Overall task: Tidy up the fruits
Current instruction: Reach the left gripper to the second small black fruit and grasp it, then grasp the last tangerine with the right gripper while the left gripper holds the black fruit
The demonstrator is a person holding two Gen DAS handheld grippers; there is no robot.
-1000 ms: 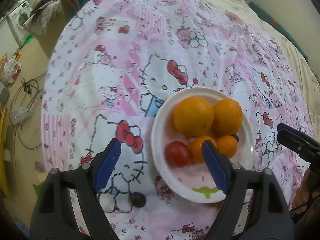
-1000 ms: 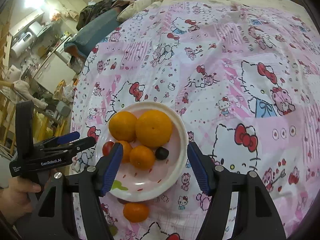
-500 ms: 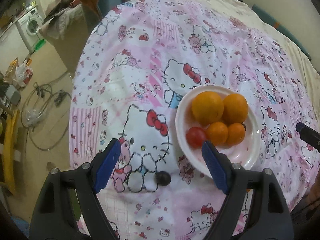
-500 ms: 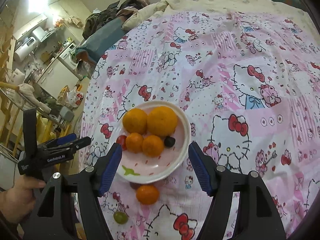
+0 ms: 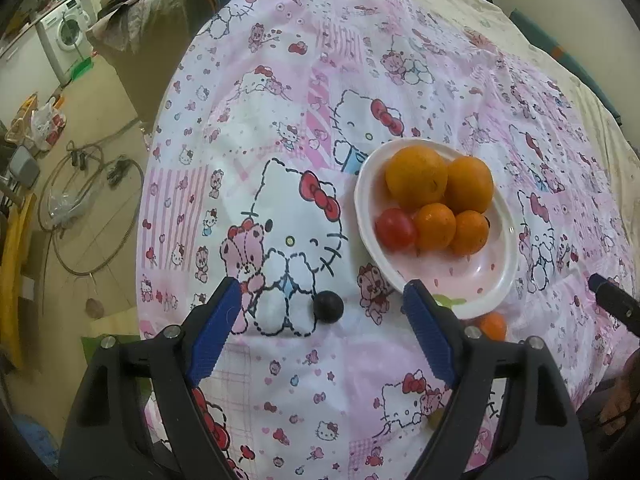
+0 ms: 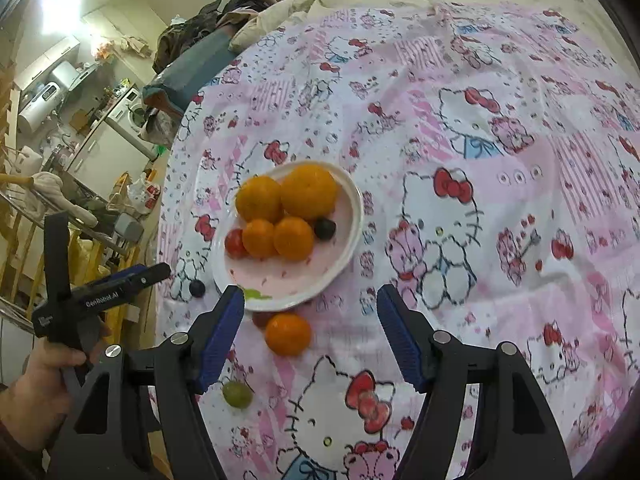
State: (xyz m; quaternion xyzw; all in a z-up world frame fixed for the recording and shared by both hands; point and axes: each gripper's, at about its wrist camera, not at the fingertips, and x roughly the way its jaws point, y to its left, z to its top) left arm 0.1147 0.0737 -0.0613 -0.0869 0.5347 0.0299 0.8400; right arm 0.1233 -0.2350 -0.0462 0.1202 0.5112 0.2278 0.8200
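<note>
Both sets of jaws stand wide and hold nothing: our left gripper [image 5: 322, 322] hangs over the near-left edge of the bed, our right gripper [image 6: 310, 326] over the near edge, just in front of the plate [image 6: 344, 258].

The plate sits on the Hello Kitty bedsheet [image 6: 480, 120] near that near-left edge and carries two big oranges [image 6: 308, 192], two small mandarins [image 6: 293, 239], a red tomato [image 6: 235, 243] and a dark grape [image 6: 325, 228].

Loose fruit lies around it. A dark grape on the sheet [image 5: 328, 307] rests between our left jaws, just off the plate's left rim. A loose mandarin [image 6: 288, 334] sits just beside the near rim, with a small red fruit [image 6: 261, 318] half tucked under that rim, and a green grape [image 6: 237, 395] lies nearer still, by our right gripper's left finger.

We judge the plate partly filled, with four pieces to gather. The risks come from the soft, sloping sheet: pressing down beside a round fruit may set it rolling, and the dark grape on the sheet could roll off the bed. Grapes may squash if we close hard. The plate is crowded at its far side, so a dropped fruit could knock others out, and a bump on the rim may tip it.
</note>
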